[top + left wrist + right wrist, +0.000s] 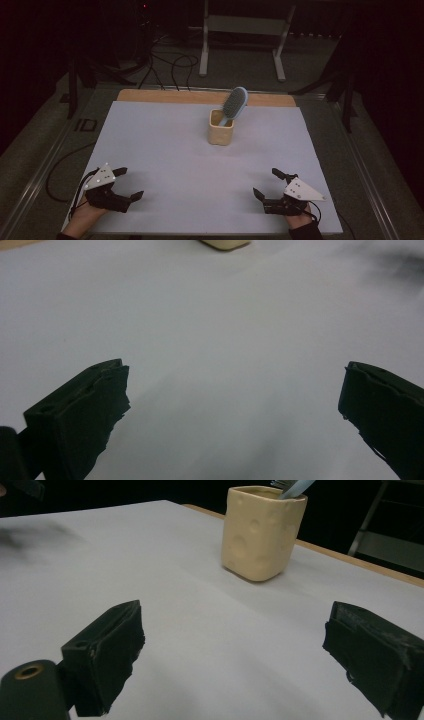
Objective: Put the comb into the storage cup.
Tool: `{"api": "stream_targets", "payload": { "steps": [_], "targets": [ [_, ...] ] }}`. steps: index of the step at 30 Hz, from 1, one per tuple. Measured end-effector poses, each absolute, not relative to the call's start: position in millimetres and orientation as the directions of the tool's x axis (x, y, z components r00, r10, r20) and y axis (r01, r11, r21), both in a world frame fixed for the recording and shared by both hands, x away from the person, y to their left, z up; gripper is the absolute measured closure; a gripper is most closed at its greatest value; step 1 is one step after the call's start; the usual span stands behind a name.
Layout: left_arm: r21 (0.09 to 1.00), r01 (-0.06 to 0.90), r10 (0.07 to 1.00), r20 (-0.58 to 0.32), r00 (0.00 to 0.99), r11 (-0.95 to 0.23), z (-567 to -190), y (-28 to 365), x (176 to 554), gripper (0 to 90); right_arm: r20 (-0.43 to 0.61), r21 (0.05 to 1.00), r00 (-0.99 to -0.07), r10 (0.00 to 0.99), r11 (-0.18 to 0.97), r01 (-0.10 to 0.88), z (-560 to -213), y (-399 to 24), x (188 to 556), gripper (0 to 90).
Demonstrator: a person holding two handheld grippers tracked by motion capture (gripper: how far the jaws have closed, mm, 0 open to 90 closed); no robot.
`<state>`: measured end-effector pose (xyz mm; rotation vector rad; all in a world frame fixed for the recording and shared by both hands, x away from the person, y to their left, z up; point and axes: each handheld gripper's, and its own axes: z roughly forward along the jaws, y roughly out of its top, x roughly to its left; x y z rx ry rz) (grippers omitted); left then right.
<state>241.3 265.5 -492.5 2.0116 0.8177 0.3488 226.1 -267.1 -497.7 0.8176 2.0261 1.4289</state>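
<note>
Table: white sheet over a wooden top, bare around the grippers.
Cup: cream, dimpled, upright, at 12 o'clock of the sheet's centre.
Brush: blue, handle down in the cup, head leaning toward 1 o'clock.
Left gripper: at 7 o'clock, jaws wide apart, holding nothing.
Right gripper: at 5 o'clock, jaws wide apart, holding nothing.
</note>
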Motion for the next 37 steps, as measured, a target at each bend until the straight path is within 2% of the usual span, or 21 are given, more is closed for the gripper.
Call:
{"api": "stream_targets", "payload": {
  "steps": [11, 19, 21, 37],
  "targets": [
    [0.84, 0.437, 0.695, -0.104, 0.712, -0.322, -504, 274, 228, 0.0, -0.073, 0.95, -0.68, 0.73, 0.258, 0.174, -498, -267, 226, 8.7],
    [0.843, 0.436, 0.724, -0.083, 0.685, -0.316, -512, 274, 222, 0.0, -0.067, 0.95, -0.68, 0.73, 0.256, 0.181, -498, -268, 226, 8.7],
    [0.841, 0.422, 0.727, -0.052, 0.685, -0.338, -512, 274, 221, 0.0, -0.069, 0.949, -0.681, 0.729, 0.258, 0.181, -498, -267, 226, 8.7],
    [0.852, 0.432, 0.743, -0.079, 0.664, -0.295, -513, 280, 221, 0.0, -0.068, 0.946, -0.69, 0.72, 0.267, 0.185, -499, -265, 227, 8.7]
  ]
}}
